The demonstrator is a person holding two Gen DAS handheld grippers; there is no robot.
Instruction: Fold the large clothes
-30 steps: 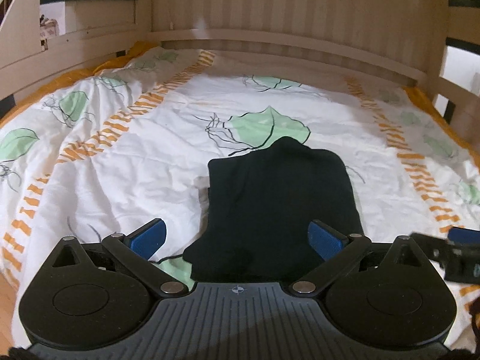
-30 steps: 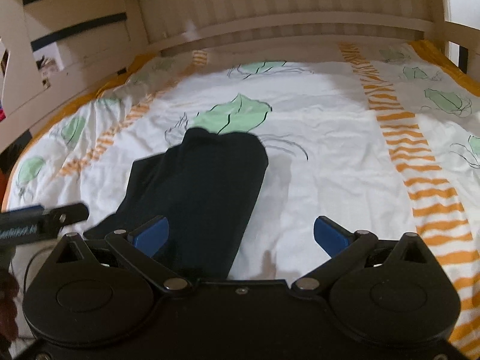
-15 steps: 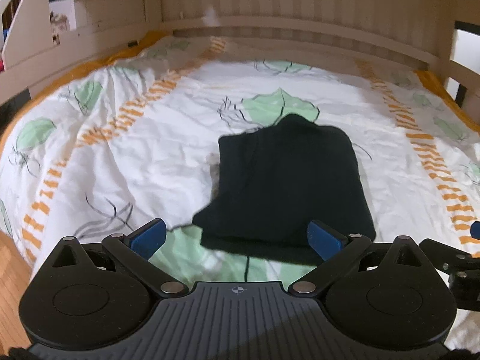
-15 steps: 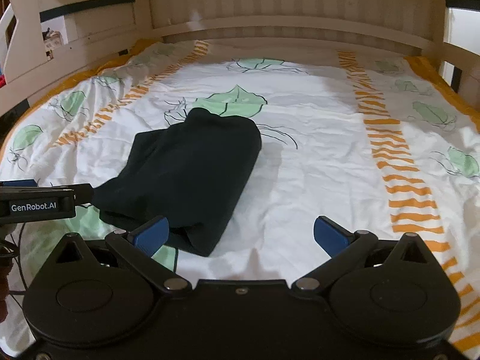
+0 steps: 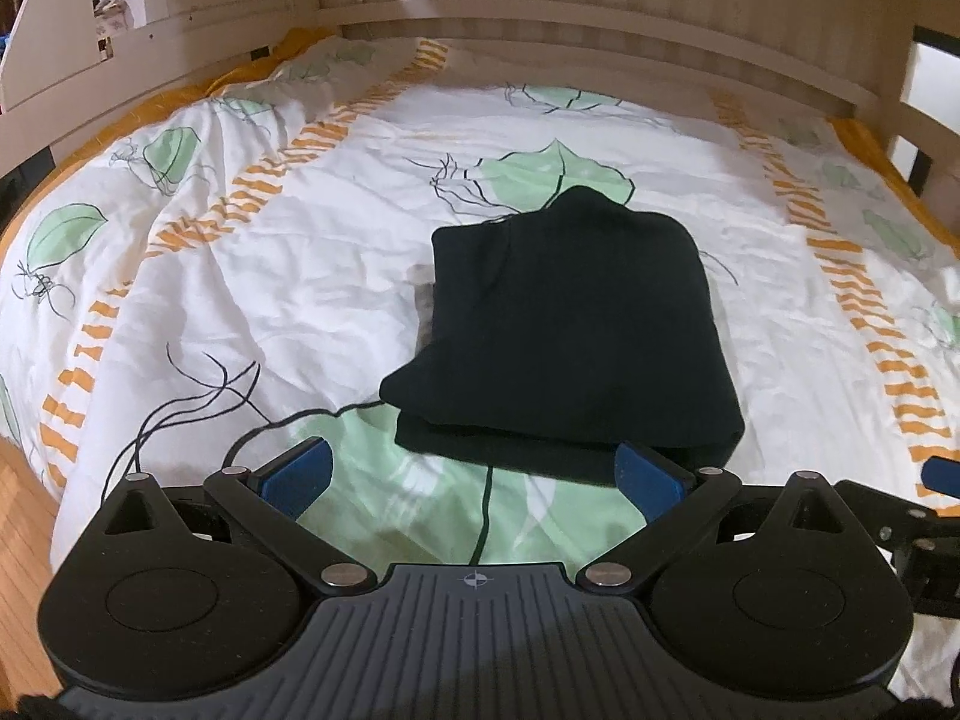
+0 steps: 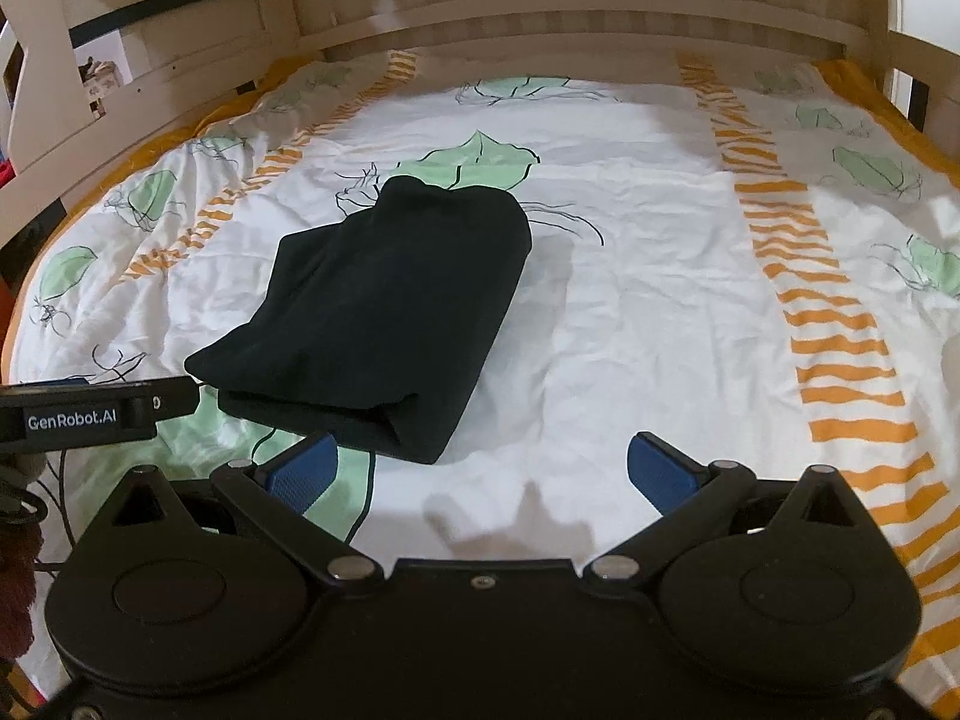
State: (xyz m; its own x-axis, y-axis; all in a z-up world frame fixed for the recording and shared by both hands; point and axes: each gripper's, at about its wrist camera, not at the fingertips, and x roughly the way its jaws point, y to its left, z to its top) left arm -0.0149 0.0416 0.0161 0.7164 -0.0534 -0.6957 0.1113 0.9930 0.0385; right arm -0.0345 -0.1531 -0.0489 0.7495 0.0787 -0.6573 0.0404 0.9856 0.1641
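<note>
The black garment point(image 5: 570, 330) lies folded into a compact, roughly rectangular stack of layers, flat on the leaf-printed bedspread point(image 5: 300, 276) near the bed's middle, nothing touching it.

One readable label: "GenRobot.AI"

In the right wrist view, white letters reading "GenRobot.AI" stand on the black side of the left tongs point(image 6: 90, 414), which reach in from the left edge. Nothing on the bedding, the bed frame or the dark folded garment carries legible writing or numbers.

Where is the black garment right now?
The folded black garment lies mid-bed on the leaf-print duvet, ahead of the left gripper, left of the right gripper.
</note>
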